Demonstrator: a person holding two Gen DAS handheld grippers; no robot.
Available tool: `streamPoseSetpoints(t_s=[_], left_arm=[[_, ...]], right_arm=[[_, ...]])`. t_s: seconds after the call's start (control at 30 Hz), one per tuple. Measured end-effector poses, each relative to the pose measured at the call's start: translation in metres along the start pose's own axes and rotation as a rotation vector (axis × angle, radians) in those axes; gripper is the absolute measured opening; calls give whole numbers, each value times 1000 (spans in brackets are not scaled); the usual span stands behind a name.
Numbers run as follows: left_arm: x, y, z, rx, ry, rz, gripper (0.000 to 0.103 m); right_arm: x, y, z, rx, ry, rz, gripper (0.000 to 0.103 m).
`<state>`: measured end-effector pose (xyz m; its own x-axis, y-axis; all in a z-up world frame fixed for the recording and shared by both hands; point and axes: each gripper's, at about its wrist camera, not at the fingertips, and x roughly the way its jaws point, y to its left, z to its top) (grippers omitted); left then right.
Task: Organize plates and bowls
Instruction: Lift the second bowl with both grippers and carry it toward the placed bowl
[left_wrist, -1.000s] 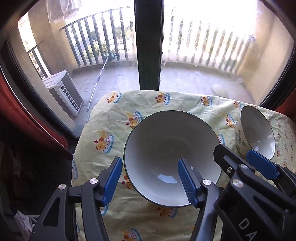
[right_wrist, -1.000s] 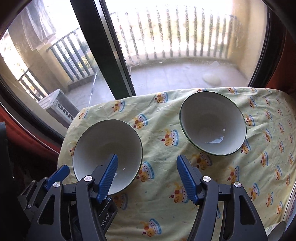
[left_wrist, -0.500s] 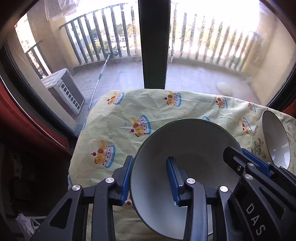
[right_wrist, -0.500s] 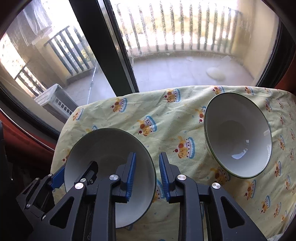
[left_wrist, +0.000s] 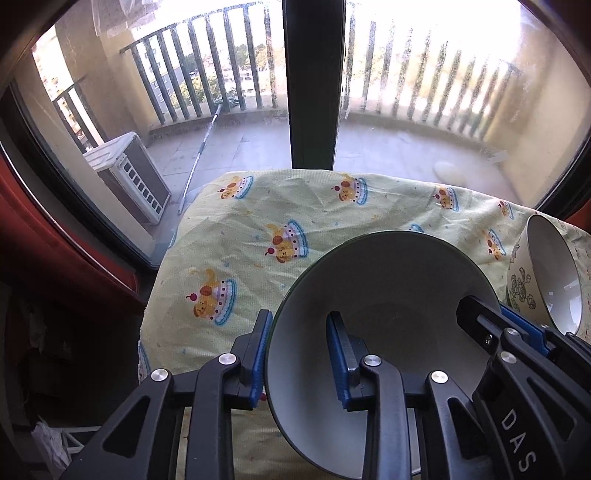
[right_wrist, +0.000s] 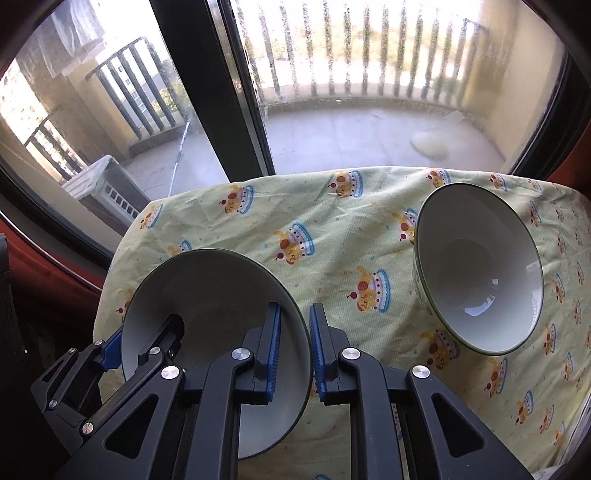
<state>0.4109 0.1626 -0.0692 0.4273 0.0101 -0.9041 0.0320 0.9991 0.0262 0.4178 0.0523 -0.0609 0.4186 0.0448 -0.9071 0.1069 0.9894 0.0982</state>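
Note:
A wide white bowl with a dark green rim (left_wrist: 388, 288) is held above the tablecloth. My left gripper (left_wrist: 299, 358) is shut on its left rim, one finger inside, one outside. My right gripper (right_wrist: 295, 350) is shut on its right rim; the same bowl shows in the right wrist view (right_wrist: 207, 295). A deeper white bowl with a green leaf pattern (right_wrist: 480, 269) sits on the cloth to the right, apart from both grippers; it also shows at the right edge of the left wrist view (left_wrist: 546, 280).
The table wears a yellow cloth with cartoon cake prints (right_wrist: 332, 251). Its far edge meets a window with a dark frame post (left_wrist: 314, 85). Beyond the glass are a balcony and an air-conditioner unit (left_wrist: 129, 177). The table's left edge drops off (left_wrist: 155, 295).
Both grippers went from open to shut on opposite rims of the wide bowl. The bowl has since lifted and tilted, and sits lower and closer in both views.

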Motion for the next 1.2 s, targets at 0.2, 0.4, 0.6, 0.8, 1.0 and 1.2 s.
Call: streamPoseSetpoints(t_s=[0.2,0.4,0.6,0.8,1.0,1.2], left_arm=[[-9,-5,-11,1,15,-17,29],[-28,-9,-20,3,-2,-25,29],[-53,-10,-29,-6,-33,-22,29],[-82,-13,-38,-11,-71,-12,29],[-107,-22,-52,-15,-96,-6,29],[-132,-38,-70,-26,-126,8,29]], right_arm=[[-10,-5,-11,2,6,-15,19],[-27,-10,-21,4,-7,-24,19],[-51,-13,-30,4,-35,-11,19],[-81,-16,-40,-2,-71,3,19],[-109,-25,-54,-2,-100,16,19],[-136,-43,-69,-2,-119,37,19]])
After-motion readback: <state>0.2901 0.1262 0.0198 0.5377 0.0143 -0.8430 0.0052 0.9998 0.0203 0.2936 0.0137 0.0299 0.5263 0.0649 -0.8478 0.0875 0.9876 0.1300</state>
